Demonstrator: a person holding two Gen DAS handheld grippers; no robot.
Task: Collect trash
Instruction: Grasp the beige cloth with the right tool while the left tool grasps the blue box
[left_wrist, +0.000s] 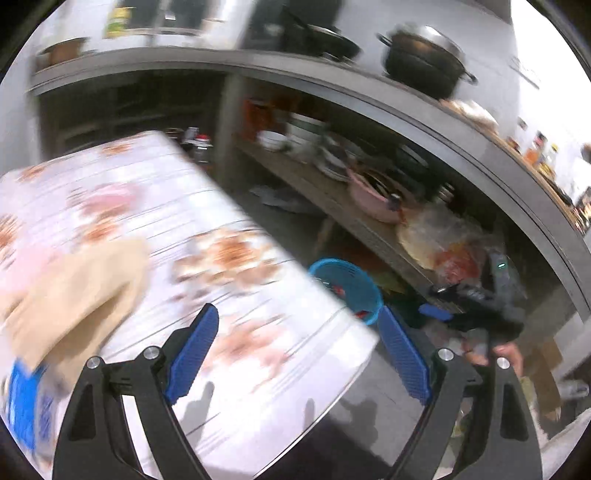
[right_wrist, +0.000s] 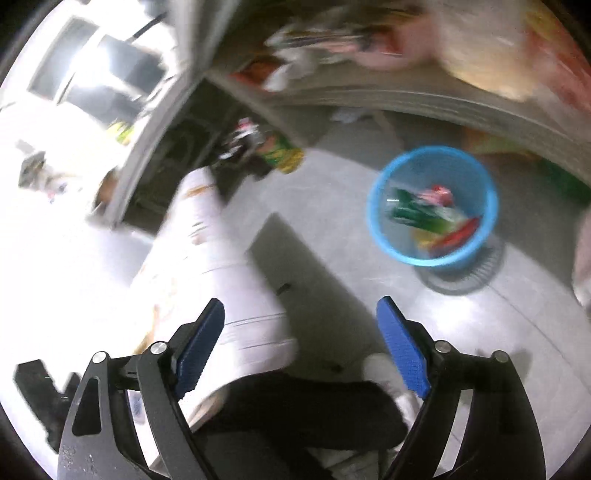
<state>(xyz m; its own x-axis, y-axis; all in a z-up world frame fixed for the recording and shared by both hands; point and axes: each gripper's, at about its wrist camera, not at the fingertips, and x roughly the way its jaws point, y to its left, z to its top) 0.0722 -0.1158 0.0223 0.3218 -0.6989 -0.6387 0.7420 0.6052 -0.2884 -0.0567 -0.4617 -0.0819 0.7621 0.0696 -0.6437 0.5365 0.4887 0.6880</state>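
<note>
Blue ribbed pads of the left gripper (left_wrist: 295, 349) stand wide apart with nothing between them, above the corner of a table (left_wrist: 258, 398) covered in a white cloth with orange flowers. Left of this gripper, on the cloth, lies a crumpled tan paper (left_wrist: 79, 291), and nearer still a blue-and-white packet (left_wrist: 26, 406) whose print is smeared past reading and which the frame edge cuts off. Beyond its right finger sits the blue basket (left_wrist: 354, 286), half hidden by the table edge. Further right, the other gripper's dark body and a hand (left_wrist: 506, 352) on it show dimly before a cluttered shelf (left_wrist: 332, 199).

Equally wide and empty, the right gripper (right_wrist: 301, 341) hangs over a dark trouser leg (right_wrist: 295, 410) and grey floor (right_wrist: 332, 295). Ahead and to its right stands the blue basket (right_wrist: 376, 218), holding green, red and yellow wrappers (right_wrist: 424, 214); blur leaves no label legible.
</note>
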